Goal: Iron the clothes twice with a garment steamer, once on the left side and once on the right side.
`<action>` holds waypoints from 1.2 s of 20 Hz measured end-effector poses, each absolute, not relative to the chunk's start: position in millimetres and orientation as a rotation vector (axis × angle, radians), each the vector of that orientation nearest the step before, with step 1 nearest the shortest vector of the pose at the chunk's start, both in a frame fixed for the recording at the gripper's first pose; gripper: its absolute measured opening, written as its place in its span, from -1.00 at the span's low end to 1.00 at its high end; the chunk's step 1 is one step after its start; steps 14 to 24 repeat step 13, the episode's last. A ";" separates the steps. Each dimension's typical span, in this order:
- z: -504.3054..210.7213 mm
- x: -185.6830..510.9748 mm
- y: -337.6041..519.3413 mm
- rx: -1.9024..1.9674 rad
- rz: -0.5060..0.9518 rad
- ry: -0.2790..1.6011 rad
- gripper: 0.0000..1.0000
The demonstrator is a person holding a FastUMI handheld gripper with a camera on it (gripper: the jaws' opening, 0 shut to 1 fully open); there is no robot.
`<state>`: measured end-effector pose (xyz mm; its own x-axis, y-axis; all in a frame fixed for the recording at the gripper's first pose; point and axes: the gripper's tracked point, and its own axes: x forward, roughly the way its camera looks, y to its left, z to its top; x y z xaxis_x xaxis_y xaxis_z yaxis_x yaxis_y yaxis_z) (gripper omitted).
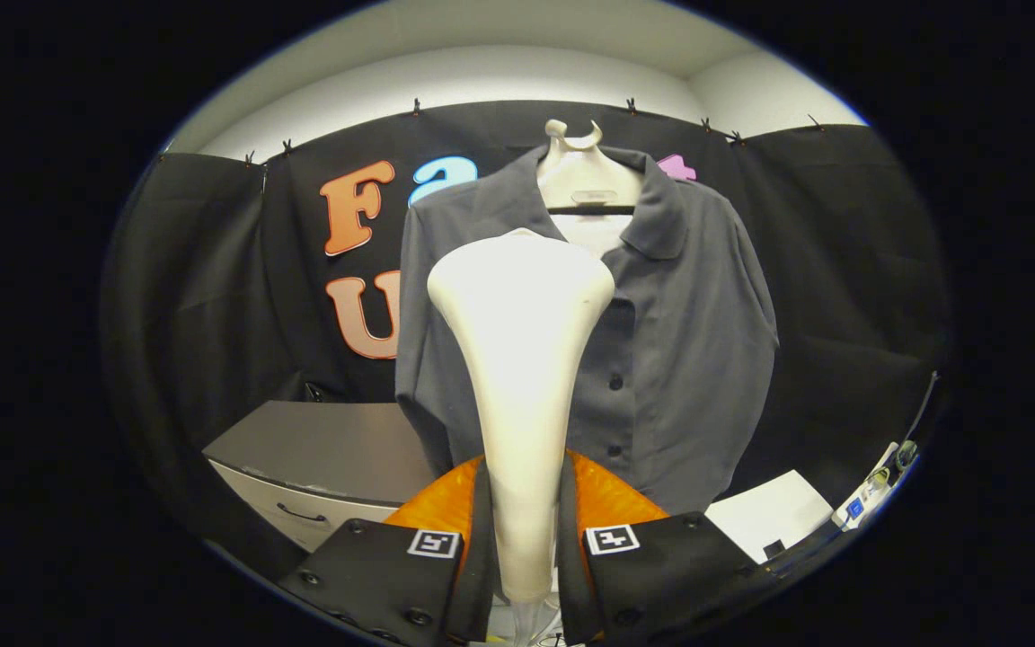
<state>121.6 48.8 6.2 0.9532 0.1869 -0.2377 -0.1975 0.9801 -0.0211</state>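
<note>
- Gripper view is showing my gripper (pixel 525 539) clamping the cream-white smooth plastic garment steamer (pixel 522 359) between its two fingers (pixel 374 575), one pressing on each side of the narrow handle.
- I am holding the steamer upright, its handle rising from between my fingers and flaring into a broad, rounded head with a glossy, bright surface.
- The steamer's head is standing in front of the dark grey button-front collared shirt (pixel 679 341), overlapping the shirt's left half as I am seeing it; I cannot tell whether the head is touching the cloth.
- The shirt is hanging just beyond the steamer on a pale cream moulded hanger form with a hooked top (pixel 576 166), its collar lying open around the form's neck.
- Its fabric is looking matte and soft, falling in loose vertical folds, with a row of small dark round buttons (pixel 614 382) running down the placket.
- An orange textured rounded surface (pixel 612 499) is sitting just ahead of my fingers, on both sides of the handle.
- A grey flat-topped cabinet with a pale drawer front and thin handle (pixel 320 458) is standing below the shirt to the left.
- A white flat sheet-like surface (pixel 774 512) is lying to the right, below the shirt's hem.
</note>
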 end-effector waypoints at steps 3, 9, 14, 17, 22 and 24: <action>29.9 108.4 65.0 -0.067 0.184 0.180 -0.25; 42.7 81.7 82.9 -0.066 0.165 0.136 -0.26; 33.2 74.6 92.1 -0.059 0.155 0.152 -0.26; 33.2 74.6 92.1 -0.059 0.155 0.152 -0.26; 33.2 74.6 92.1 -0.059 0.155 0.152 -0.26; 33.2 74.6 92.1 -0.059 0.155 0.152 -0.26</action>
